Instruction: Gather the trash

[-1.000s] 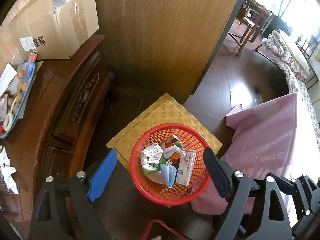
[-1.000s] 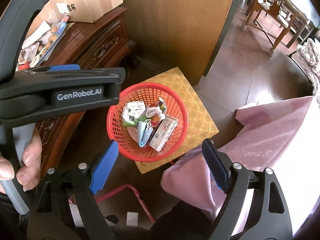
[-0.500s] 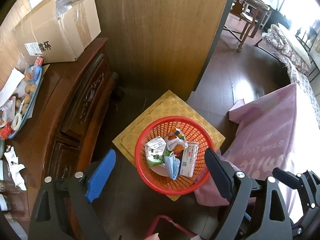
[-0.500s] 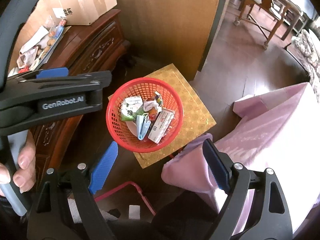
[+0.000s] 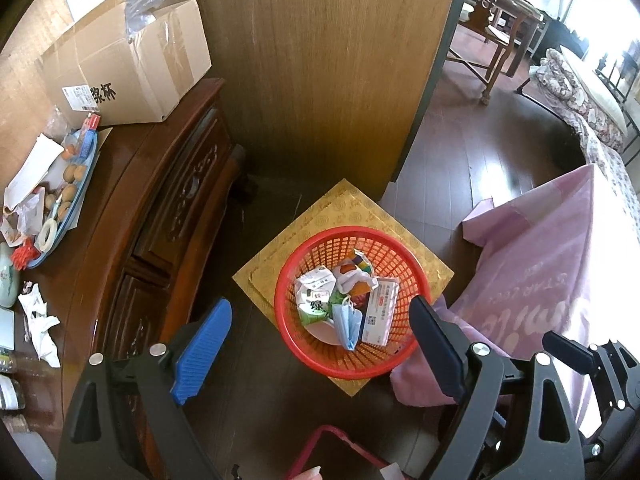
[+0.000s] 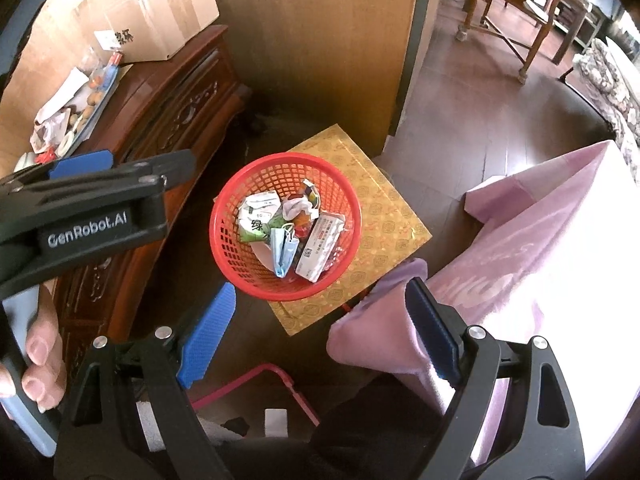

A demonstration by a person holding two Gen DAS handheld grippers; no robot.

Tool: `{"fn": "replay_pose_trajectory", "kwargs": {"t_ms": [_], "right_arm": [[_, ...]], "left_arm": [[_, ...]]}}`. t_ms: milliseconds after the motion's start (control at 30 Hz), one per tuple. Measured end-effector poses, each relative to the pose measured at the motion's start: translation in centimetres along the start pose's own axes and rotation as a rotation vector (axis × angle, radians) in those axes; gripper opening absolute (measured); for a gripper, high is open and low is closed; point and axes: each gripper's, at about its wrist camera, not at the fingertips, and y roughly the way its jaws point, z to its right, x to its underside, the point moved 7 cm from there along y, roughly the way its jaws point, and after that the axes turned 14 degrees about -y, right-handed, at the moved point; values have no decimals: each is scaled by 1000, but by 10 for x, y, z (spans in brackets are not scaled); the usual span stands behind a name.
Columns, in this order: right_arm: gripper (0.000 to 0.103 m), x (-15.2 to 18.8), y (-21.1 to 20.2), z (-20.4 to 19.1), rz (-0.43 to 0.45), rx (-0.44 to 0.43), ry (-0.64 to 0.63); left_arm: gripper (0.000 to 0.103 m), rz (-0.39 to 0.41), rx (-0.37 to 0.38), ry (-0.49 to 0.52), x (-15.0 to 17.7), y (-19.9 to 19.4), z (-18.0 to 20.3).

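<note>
A red mesh basket (image 5: 294, 268) stands on a gold patterned box (image 5: 280, 252) on the floor. It holds a green-and-white packet (image 5: 316, 302), a blue face mask (image 5: 346, 326), a white medicine box (image 5: 380, 312) and crumpled wrappers (image 5: 354, 276). My left gripper (image 5: 320, 346) hangs high above the basket's near side, open, with nothing between its fingers. In the right wrist view the same basket (image 6: 228, 200) lies below and ahead of my right gripper (image 6: 320, 334), which is also open and holds nothing. The left gripper's body (image 6: 100, 204) and a hand (image 6: 40, 344) fill that view's left edge.
A dark carved wooden cabinet (image 5: 168, 208) stands at the left, bearing a cardboard box (image 5: 132, 64), a blue tray of small items (image 5: 86, 188) and a crumpled tissue (image 5: 40, 328). A wooden partition (image 5: 320, 60) rises behind the basket. Pink cloth (image 5: 540, 280) drapes at the right. A red wire frame (image 5: 332, 440) lies near the bottom.
Both grippers have drawn back a little from the basket, which now looks slightly smaller. More of the cabinet top shows at the left. Both stay open.
</note>
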Motion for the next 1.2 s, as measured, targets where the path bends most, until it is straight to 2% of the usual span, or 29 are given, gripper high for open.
{"fn": "replay_pose_trajectory", "kwargs": {"t_ms": [1200], "right_arm": [[84, 3, -4, -1, 17, -9, 17]], "left_arm": [[89, -1, -37, -19, 11, -2, 0]]}}
